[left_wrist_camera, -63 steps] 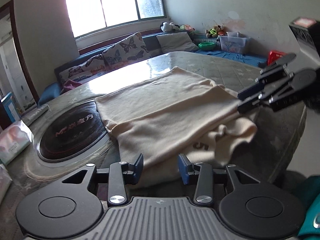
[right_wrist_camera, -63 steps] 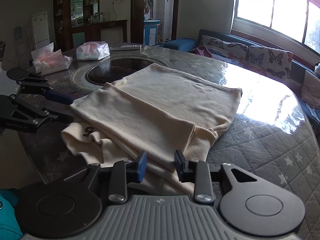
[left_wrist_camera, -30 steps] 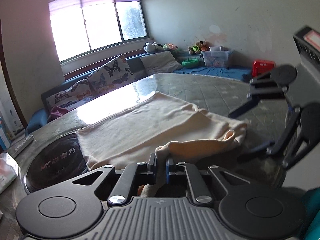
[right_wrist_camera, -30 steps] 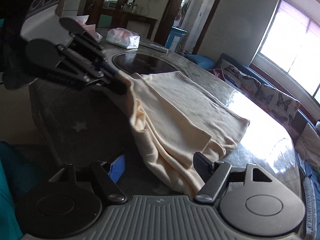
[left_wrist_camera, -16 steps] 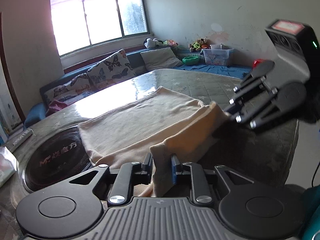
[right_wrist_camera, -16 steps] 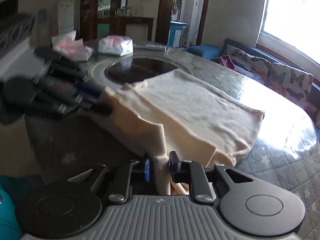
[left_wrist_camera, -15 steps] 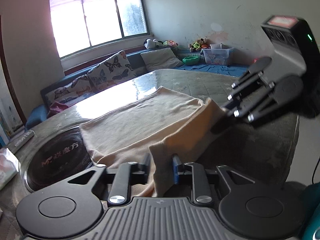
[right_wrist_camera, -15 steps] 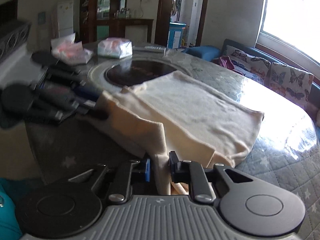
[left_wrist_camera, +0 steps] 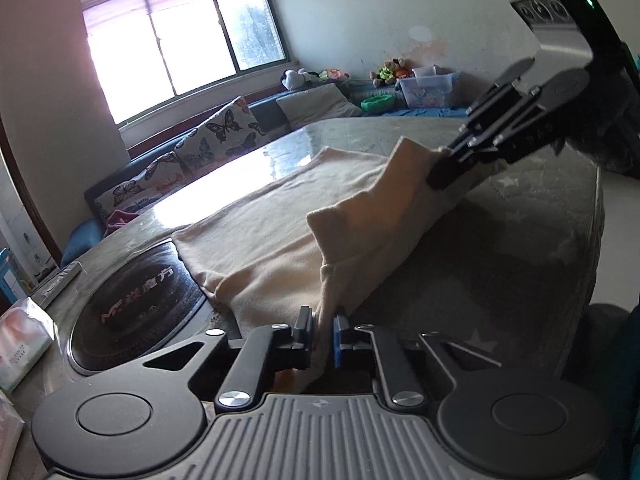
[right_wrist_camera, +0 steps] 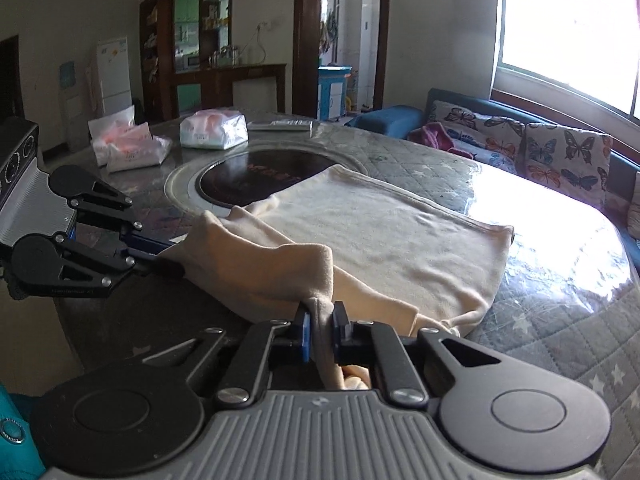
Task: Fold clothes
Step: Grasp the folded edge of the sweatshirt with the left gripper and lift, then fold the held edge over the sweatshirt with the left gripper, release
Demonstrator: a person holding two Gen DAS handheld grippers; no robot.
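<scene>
Room: sunlight is let in through a big window (left_wrist_camera: 180,52), and a quilted round table (right_wrist_camera: 560,320) is seen in front of a long sofa (right_wrist_camera: 540,148).
Left gripper (left_wrist_camera: 322,330): its jaws are pressed narrow on a near corner of the cream garment (left_wrist_camera: 280,240).
Right gripper (right_wrist_camera: 320,330): its jaws are also squeezed narrow on the other near corner of the cream garment (right_wrist_camera: 380,232).
Cloth: the near edge is held up off the table between both grippers; the rest is spread flat, partly over the dark round plate (right_wrist_camera: 248,178).
Step, as judged: the lifted edge should be carried forward and laid over the far edge.
Doing it well: both corners should be kept level and moved together, so no wrinkle is made. The edges should be lined up before the cloth is let go.
Only in the left view: toys and a clear box (left_wrist_camera: 426,88) are shown by the far wall.
Only in the right view: tissue packs (right_wrist_camera: 212,130), a remote (right_wrist_camera: 280,125), a fridge (right_wrist_camera: 114,72) and a doorway are shown.
</scene>
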